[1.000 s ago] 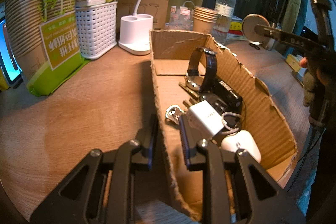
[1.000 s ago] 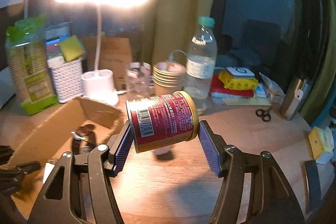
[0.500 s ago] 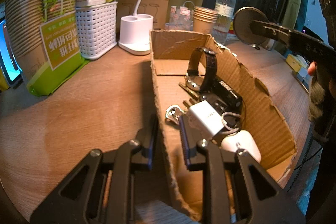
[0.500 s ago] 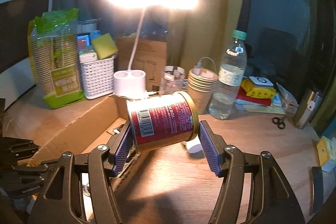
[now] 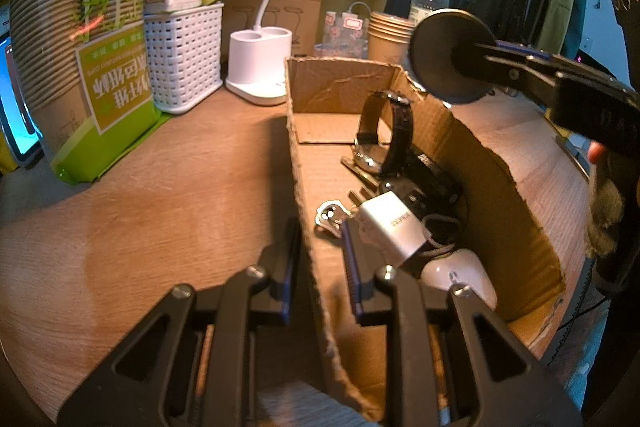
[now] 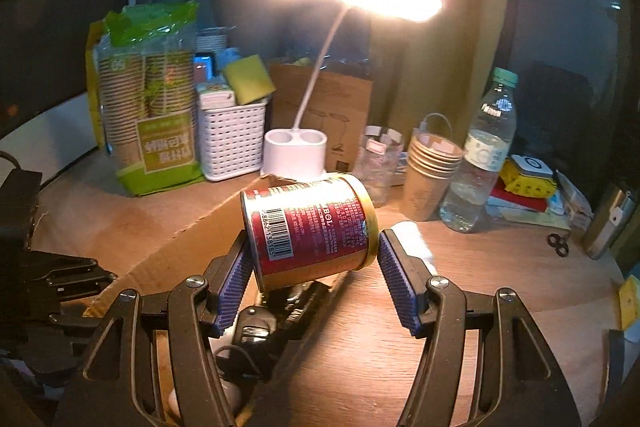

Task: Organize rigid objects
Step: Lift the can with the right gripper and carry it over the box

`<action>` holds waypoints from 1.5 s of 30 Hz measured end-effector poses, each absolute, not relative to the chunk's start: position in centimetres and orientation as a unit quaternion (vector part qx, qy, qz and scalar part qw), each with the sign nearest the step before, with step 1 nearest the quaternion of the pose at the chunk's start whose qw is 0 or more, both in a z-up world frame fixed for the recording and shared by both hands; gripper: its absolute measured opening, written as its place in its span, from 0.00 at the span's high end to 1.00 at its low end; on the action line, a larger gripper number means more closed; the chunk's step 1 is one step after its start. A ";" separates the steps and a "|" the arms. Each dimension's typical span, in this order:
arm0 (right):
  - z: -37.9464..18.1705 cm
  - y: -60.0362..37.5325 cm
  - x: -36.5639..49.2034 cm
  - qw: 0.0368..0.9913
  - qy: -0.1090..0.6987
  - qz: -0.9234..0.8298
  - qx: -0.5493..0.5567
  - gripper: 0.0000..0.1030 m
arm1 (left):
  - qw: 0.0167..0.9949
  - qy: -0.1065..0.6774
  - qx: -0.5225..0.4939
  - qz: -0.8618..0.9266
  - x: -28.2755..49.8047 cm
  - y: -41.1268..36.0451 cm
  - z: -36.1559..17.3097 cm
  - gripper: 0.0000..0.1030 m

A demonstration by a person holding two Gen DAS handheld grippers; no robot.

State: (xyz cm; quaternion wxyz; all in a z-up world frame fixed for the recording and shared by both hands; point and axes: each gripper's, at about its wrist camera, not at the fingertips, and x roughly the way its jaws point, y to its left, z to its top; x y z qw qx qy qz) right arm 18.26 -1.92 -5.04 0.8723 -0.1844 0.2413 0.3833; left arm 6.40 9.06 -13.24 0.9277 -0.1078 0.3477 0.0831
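Between the blue ribbed pads of the right gripper (image 6: 314, 263), a red-labelled can (image 6: 310, 229) with gold rims is clamped end to end, lying tilted with its barcode facing the camera, held in the air over the far edge of the cardboard box (image 5: 472, 155); below the fingers, dark items show inside the box. The left gripper (image 5: 320, 259) is narrowed onto the box's near wall, one finger outside and one inside, pinching the cardboard. Just beyond its inner finger lie a white charger (image 5: 390, 227), keys (image 5: 330, 217), a white mouse (image 5: 462, 277) and a black wristwatch (image 5: 386, 131). Farther beyond the fingers stand a white desk lamp (image 6: 296, 153), a white basket (image 5: 184, 55), stacked paper cups (image 6: 430, 167) and a water bottle (image 6: 482, 155)
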 end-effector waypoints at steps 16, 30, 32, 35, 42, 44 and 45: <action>-6.6 1.0 16.5 0.844 0.251 0.418 -0.221 0.38 | 0.928 0.348 -0.108 0.083 6.4 9.1 -13.2 0.79; -6.9 3.3 16.0 0.826 0.255 0.436 -0.250 0.38 | 0.928 0.348 -0.108 0.083 6.4 9.1 -13.2 0.79; -7.1 3.5 16.0 0.824 0.259 0.437 -0.251 0.38 | 0.928 0.348 -0.108 0.083 6.4 9.0 -13.2 0.79; -7.1 3.6 16.2 0.823 0.262 0.438 -0.249 0.35 | 0.927 0.348 -0.108 0.083 6.4 9.1 -13.2 0.79; -7.0 3.3 16.5 0.827 0.263 0.433 -0.245 0.31 | 0.927 0.349 -0.109 0.083 6.6 9.3 -13.4 0.79; -7.1 3.1 16.6 0.828 0.264 0.430 -0.243 0.31 | 0.927 0.348 -0.109 0.083 6.6 9.2 -13.4 0.79; -7.1 3.0 16.6 0.829 0.265 0.429 -0.243 0.31 | 0.927 0.348 -0.109 0.083 6.6 9.3 -13.4 0.79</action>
